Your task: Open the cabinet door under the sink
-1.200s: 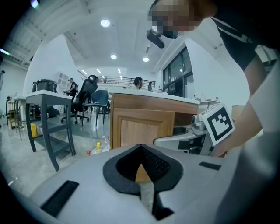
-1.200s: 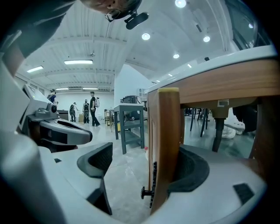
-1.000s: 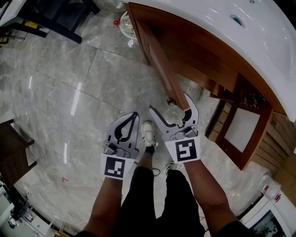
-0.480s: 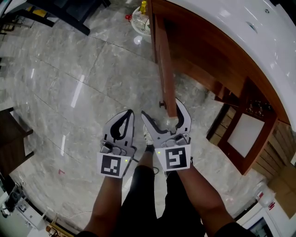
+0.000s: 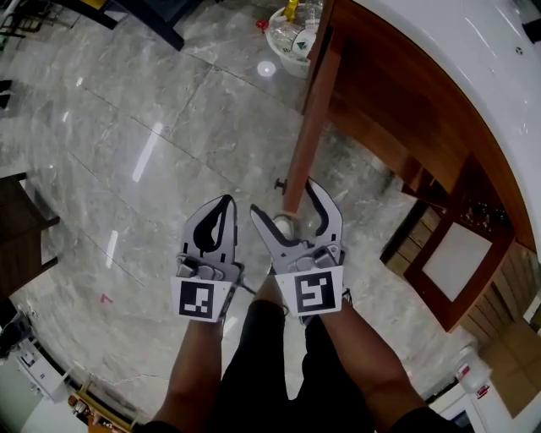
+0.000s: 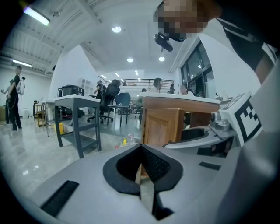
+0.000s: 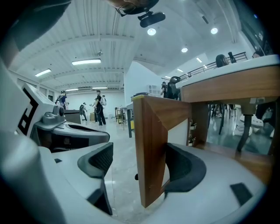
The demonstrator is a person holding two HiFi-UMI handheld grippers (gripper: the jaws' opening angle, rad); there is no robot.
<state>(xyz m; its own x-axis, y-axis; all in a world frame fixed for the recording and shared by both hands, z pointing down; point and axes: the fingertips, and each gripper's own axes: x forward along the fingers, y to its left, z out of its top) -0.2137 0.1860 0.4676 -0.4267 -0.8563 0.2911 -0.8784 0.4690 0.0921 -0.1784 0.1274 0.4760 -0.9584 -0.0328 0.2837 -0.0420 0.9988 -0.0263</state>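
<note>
The wooden cabinet door (image 5: 309, 127) under the white sink counter (image 5: 456, 76) stands swung out over the floor, with its small dark knob (image 5: 280, 183) on the outer face. My right gripper (image 5: 287, 203) is open and straddles the door's free edge (image 7: 151, 153). Its right pad (image 7: 186, 168) lies against the inner face, while the left pad stands apart from the door. My left gripper (image 5: 221, 207) hangs beside it over the floor, shut and empty. In the left gripper view the closed jaws (image 6: 141, 164) point toward the door (image 6: 162, 127).
A second open door with a white panel (image 5: 452, 254) juts out at the right. A clear bowl with small items (image 5: 292, 34) sits on the marble floor beyond the cabinet. Dark furniture stands at the top left (image 5: 135, 13) and the left edge (image 5: 21, 228).
The door has swung further out from the cabinet. My right gripper came back toward me with the door edge between its jaws. The left gripper stayed shut alongside.
</note>
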